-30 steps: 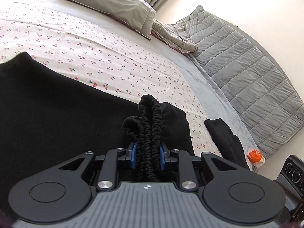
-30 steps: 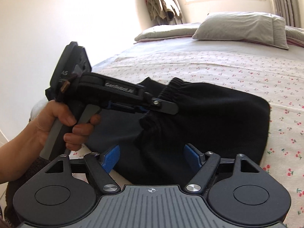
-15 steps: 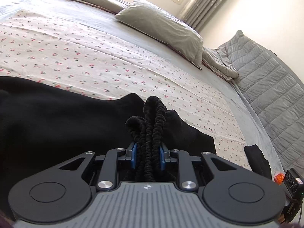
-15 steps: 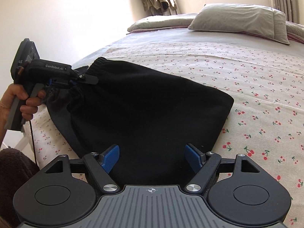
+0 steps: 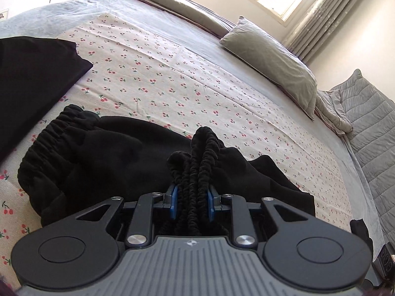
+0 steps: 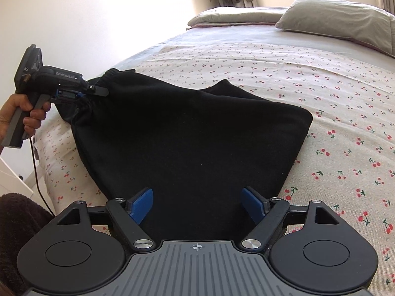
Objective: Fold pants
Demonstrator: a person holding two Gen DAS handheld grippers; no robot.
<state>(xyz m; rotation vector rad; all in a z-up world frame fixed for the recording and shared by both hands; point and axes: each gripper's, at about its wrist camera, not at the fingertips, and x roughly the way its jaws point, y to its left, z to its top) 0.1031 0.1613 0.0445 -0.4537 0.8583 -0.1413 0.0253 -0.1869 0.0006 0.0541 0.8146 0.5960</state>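
Note:
Black pants (image 6: 187, 135) lie spread on the cherry-print bed sheet (image 6: 333, 103). My left gripper (image 5: 191, 198) is shut on the bunched elastic waistband (image 5: 205, 148) of the pants; the rest of the waistband (image 5: 56, 133) ruffles out to its left. In the right wrist view the left gripper (image 6: 81, 93) holds that waistband corner at the bed's left edge. My right gripper (image 6: 197, 203) is open, its blue pads (image 6: 140, 204) apart just above the near edge of the pants, holding nothing.
Grey pillows (image 6: 340, 22) lie at the head of the bed. A grey quilted blanket (image 5: 370, 128) hangs at the right side. Another black cloth (image 5: 37, 74) lies at the left. A cable (image 6: 37, 177) hangs from the left gripper. A white wall stands on the left.
The left gripper has pulled the waistband away to the left and down to the bed edge, stretching the pants flatter. The right gripper stays open over the near edge.

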